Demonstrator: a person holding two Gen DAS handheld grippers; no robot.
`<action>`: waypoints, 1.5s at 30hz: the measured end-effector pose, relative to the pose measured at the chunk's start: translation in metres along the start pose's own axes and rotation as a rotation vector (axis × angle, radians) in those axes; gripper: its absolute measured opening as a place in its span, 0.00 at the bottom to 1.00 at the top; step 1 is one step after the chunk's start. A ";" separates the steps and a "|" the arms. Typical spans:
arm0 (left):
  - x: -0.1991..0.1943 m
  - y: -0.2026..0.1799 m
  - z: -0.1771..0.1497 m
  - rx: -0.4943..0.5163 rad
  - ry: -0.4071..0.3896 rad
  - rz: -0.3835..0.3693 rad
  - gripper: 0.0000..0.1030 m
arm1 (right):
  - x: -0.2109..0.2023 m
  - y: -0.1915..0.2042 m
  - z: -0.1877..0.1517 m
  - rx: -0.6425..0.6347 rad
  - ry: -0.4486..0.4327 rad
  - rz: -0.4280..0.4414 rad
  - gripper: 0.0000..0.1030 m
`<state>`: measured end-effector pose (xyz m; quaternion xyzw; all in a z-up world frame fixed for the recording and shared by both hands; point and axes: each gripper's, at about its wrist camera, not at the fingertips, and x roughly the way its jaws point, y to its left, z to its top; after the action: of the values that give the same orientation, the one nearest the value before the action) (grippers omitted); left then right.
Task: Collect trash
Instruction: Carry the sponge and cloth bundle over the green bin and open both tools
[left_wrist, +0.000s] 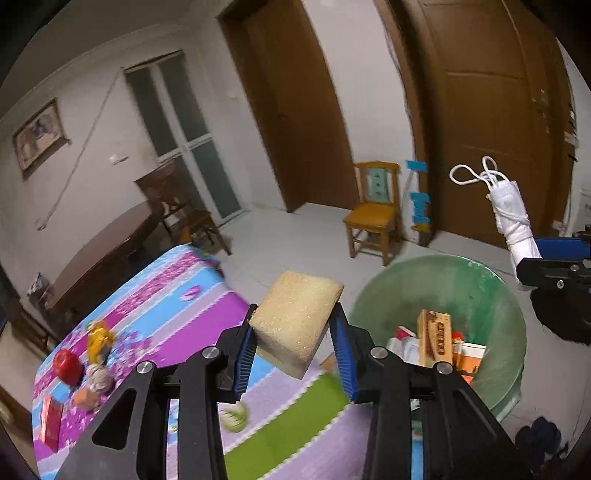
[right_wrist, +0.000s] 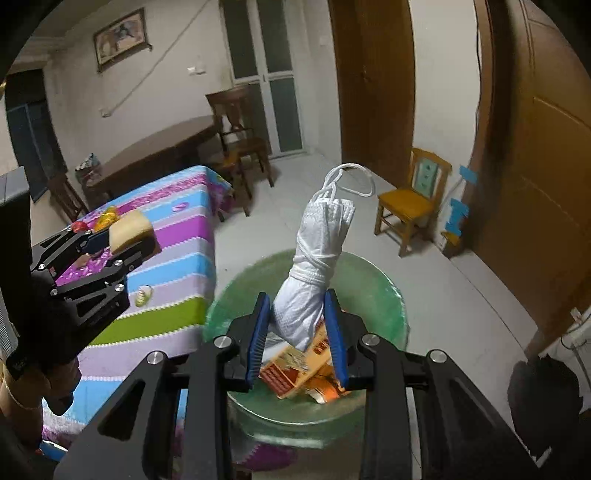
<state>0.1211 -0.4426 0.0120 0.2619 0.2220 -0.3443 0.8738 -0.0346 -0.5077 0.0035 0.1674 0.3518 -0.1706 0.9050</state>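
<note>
My left gripper (left_wrist: 295, 347) is shut on a tan sponge (left_wrist: 295, 321) and holds it above the table edge, left of the bin; both show in the right wrist view, the gripper (right_wrist: 122, 236) and the sponge (right_wrist: 131, 229). My right gripper (right_wrist: 299, 332) is shut on a rolled white face mask (right_wrist: 314, 273) with loose ear loops, held over the green-lined trash bin (right_wrist: 376, 295). The mask (left_wrist: 513, 218) and the bin (left_wrist: 480, 288) also show in the left wrist view. Cardboard boxes (left_wrist: 434, 339) and wrappers lie in the bin.
The table has a striped purple, blue and green cloth (left_wrist: 170, 306). On it lie a red apple (left_wrist: 66, 365), a yellow wrapper (left_wrist: 98, 339), a red box (left_wrist: 50, 421) and a small green item (left_wrist: 234, 417). A yellow chair (left_wrist: 373, 214) stands by brown doors.
</note>
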 end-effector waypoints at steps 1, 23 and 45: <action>0.004 -0.006 0.001 0.013 0.003 -0.005 0.39 | 0.000 -0.003 -0.001 0.006 0.008 -0.002 0.28; 0.079 -0.047 -0.005 0.082 0.141 -0.212 0.39 | 0.033 -0.025 -0.007 -0.009 0.162 -0.030 0.27; 0.080 -0.043 -0.017 0.072 0.157 -0.330 0.75 | 0.029 -0.027 -0.005 0.026 0.108 -0.044 0.23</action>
<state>0.1399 -0.4982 -0.0595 0.2792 0.3167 -0.4691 0.7757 -0.0293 -0.5353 -0.0247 0.1805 0.4016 -0.1859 0.8784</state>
